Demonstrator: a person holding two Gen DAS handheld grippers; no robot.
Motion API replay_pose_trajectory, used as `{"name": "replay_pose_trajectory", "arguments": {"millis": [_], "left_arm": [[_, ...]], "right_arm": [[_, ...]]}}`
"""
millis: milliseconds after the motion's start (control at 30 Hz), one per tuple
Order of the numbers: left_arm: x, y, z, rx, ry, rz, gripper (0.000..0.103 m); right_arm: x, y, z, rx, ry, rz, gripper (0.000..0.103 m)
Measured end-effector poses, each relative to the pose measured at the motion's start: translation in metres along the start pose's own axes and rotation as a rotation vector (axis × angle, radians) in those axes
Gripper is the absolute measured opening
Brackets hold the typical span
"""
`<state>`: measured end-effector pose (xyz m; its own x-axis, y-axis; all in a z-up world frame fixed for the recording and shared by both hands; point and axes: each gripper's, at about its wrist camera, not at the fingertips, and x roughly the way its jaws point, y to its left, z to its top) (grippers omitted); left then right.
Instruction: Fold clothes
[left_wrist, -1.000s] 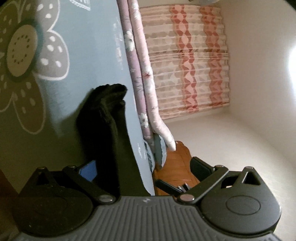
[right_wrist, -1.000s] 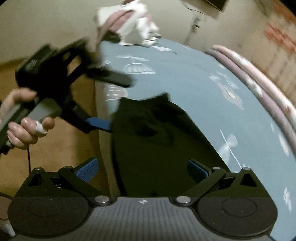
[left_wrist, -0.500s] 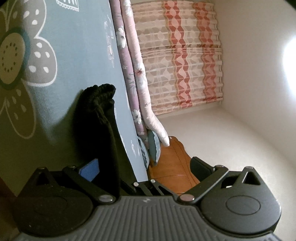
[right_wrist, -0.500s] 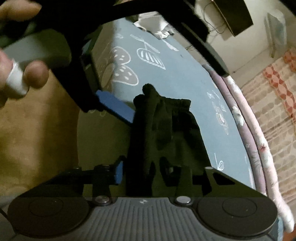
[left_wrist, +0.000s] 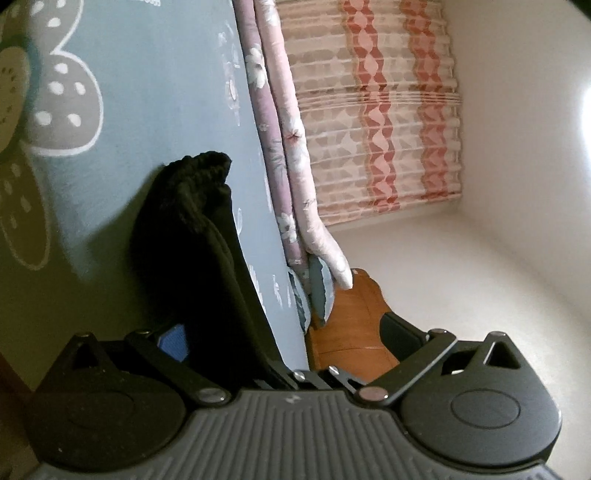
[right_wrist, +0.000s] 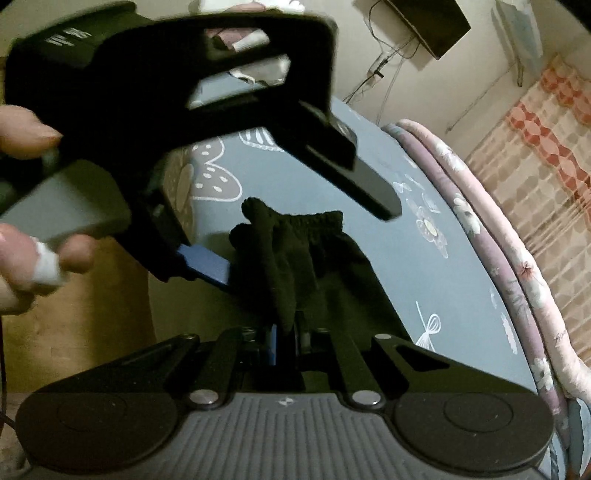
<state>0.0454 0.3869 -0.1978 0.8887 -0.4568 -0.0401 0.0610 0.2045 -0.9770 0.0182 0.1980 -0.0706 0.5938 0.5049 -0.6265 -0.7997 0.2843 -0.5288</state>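
Note:
A black garment (right_wrist: 295, 258) with an elastic waistband lies bunched on the blue flower-print bed sheet (right_wrist: 406, 266). My right gripper (right_wrist: 284, 341) is shut on the near edge of the garment, and the cloth rises in folds from its jaws. My left gripper (right_wrist: 304, 242), held by a hand (right_wrist: 22, 258), stands open over the garment's far part. Its blue pad (right_wrist: 207, 264) touches the cloth's left side. In the left wrist view the garment (left_wrist: 192, 240) runs up past the left finger, and the left gripper (left_wrist: 284, 332) is wide open around it.
A rolled pink and purple floral quilt (left_wrist: 291, 162) lies along the bed's far edge, with a patterned curtain (left_wrist: 388, 129) behind it. A wooden bed frame (left_wrist: 351, 325) shows below. Crumpled light clothes (right_wrist: 255, 44) sit at the head of the bed.
My right gripper went from open to shut on the black garment and gathered it into folds. The left gripper stayed open and came closer over the cloth.

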Motion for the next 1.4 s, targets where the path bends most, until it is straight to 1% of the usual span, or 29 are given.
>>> {"name": "replay_pose_trajectory", "arguments": {"millis": [167,233,367,433,500,567,667,733,767,800,833,867,900,933,1033,1067,1100,1200,1300,1400], "left_arm": [[0.010,0.003,0.015,-0.010,-0.010,0.068,0.101],[0.014,0.007,0.020,-0.030,-0.015,0.109,0.101],[0.015,0.005,0.019,-0.030,-0.015,0.132,0.101],[0.016,0.002,0.019,-0.016,-0.008,0.155,0.097],[0.017,-0.001,0.019,-0.002,0.001,0.180,0.095],[0.018,-0.005,0.018,0.032,0.013,0.216,0.092],[0.019,-0.011,0.017,0.090,0.033,0.273,0.078],[0.020,-0.015,0.016,0.129,0.047,0.311,0.065],[0.020,-0.018,0.015,0.149,0.054,0.330,0.062],[0.021,-0.020,0.015,0.168,0.060,0.349,0.053],[0.021,-0.021,0.014,0.186,0.066,0.370,0.040],[0.021,-0.023,0.013,0.202,0.069,0.393,0.033],[0.021,-0.024,0.012,0.217,0.071,0.416,0.023],[0.021,-0.026,0.011,0.232,0.073,0.440,0.019],[0.022,-0.034,0.008,0.288,0.084,0.481,0.018],[0.022,-0.039,0.007,0.315,0.087,0.498,0.018],[0.022,-0.044,0.005,0.339,0.090,0.507,0.018],[0.023,-0.058,0.002,0.402,0.098,0.517,0.018],[0.024,-0.075,-0.001,0.444,0.097,0.511,0.018],[0.026,-0.093,-0.005,0.497,0.109,0.483,0.018]], "right_arm": [[0.000,-0.004,0.000,0.012,-0.013,0.006,0.009],[-0.001,-0.005,-0.001,0.015,-0.017,0.010,0.009],[-0.003,-0.005,-0.002,0.031,-0.016,0.034,0.010],[-0.006,-0.005,-0.004,0.037,-0.019,0.045,0.012],[-0.008,-0.005,-0.006,0.046,-0.024,0.060,0.020],[-0.012,-0.006,-0.009,0.062,-0.027,0.078,0.025],[-0.024,-0.008,-0.013,0.100,-0.036,0.111,0.032],[-0.032,-0.012,-0.016,0.129,-0.049,0.141,0.038],[-0.036,-0.015,-0.018,0.140,-0.058,0.156,0.041],[-0.041,-0.017,-0.020,0.150,-0.066,0.170,0.045],[-0.044,-0.018,-0.022,0.153,-0.075,0.176,0.047],[-0.047,-0.019,-0.024,0.152,-0.082,0.180,0.050],[-0.050,-0.021,-0.026,0.152,-0.090,0.183,0.053],[-0.053,-0.021,-0.029,0.153,-0.092,0.185,0.054],[-0.053,-0.033,-0.040,0.196,-0.077,0.178,0.060],[-0.052,-0.038,-0.044,0.217,-0.070,0.177,0.064],[-0.050,-0.046,-0.049,0.248,-0.063,0.181,0.069],[-0.042,-0.079,-0.067,0.417,-0.041,0.237,0.076],[-0.031,-0.112,-0.094,0.662,-0.013,0.345,0.081],[-0.018,-0.141,-0.120,0.900,0.008,0.475,0.083]]}}
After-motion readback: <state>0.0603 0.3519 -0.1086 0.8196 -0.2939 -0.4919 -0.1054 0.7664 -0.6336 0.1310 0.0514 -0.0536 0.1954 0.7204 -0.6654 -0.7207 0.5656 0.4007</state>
